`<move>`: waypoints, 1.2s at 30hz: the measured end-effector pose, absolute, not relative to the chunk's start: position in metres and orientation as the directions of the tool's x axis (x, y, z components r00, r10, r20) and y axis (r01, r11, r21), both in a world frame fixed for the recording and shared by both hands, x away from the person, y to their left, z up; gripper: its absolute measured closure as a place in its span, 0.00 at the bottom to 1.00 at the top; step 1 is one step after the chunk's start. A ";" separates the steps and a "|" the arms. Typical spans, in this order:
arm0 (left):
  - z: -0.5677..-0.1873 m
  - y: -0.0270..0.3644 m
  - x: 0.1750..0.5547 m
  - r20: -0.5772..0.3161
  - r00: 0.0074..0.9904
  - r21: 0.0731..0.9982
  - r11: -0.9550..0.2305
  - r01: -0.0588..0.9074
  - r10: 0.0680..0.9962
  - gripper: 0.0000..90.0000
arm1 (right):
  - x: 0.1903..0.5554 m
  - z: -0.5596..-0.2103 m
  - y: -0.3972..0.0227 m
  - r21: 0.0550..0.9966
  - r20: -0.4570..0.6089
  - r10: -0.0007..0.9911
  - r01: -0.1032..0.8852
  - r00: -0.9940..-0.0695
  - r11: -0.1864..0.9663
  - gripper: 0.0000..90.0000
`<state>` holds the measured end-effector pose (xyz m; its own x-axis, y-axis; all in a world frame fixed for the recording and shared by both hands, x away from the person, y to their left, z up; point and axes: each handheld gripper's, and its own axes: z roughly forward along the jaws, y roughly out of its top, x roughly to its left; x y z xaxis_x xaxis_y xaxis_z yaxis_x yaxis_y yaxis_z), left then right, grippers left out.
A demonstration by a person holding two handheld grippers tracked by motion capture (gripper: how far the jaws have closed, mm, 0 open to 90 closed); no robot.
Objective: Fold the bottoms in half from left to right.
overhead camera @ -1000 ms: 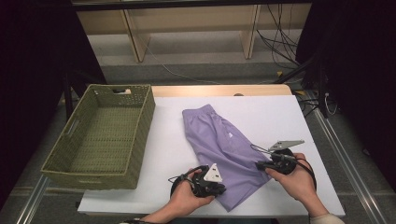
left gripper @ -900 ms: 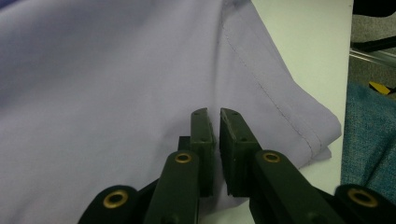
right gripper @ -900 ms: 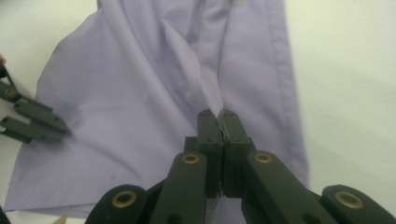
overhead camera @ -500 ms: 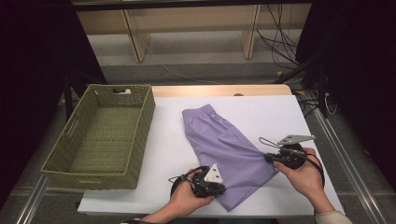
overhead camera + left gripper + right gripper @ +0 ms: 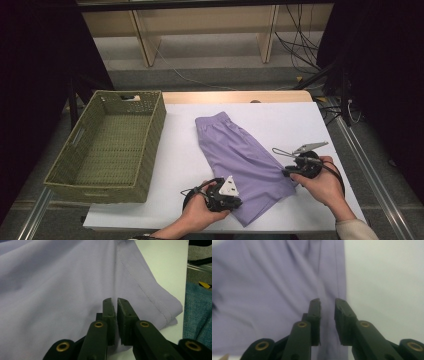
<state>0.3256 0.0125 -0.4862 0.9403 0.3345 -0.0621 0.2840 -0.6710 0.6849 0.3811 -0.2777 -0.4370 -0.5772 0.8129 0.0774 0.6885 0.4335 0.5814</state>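
Left tongs [image 5: 231,204] sit at the near hem of the purple shorts [image 5: 240,160], jaws nearly together and pinching a fold of the cloth between them. Right tongs [image 5: 289,172] rest at the shorts' right edge; their jaws have just been opening and now stand a little apart over the fabric, pressing on nothing. Spread flat on the white counter [image 5: 185,155], the shorts lie right of the green woven basket [image 5: 150,150].

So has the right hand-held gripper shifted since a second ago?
Yes. The right hand-held gripper has slid outward toward the table's right edge, off the purple shorts to their hem; its jaws have just been opening.
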 end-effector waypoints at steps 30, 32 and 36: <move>-0.487 0.013 0.324 -0.054 0.941 0.688 -0.670 0.278 0.335 0.93 | 0.442 -0.468 -0.224 0.596 0.112 0.798 0.682 -0.593 0.423 0.78; -0.487 0.013 0.324 -0.055 0.940 0.689 -0.669 0.279 0.336 0.93 | 0.441 -0.472 -0.220 0.583 0.105 0.789 0.680 -0.606 0.445 0.78; -0.487 0.013 0.324 -0.050 0.941 0.689 -0.670 0.276 0.336 0.93 | 0.440 -0.474 -0.217 0.575 0.055 0.781 0.659 -0.622 0.485 0.85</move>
<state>0.3238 0.0128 -0.4866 0.9406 0.3357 -0.0502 0.2761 -0.6705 0.6886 0.4402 -0.2167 -0.4740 -0.6219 0.7812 0.0548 0.6594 0.4846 0.5748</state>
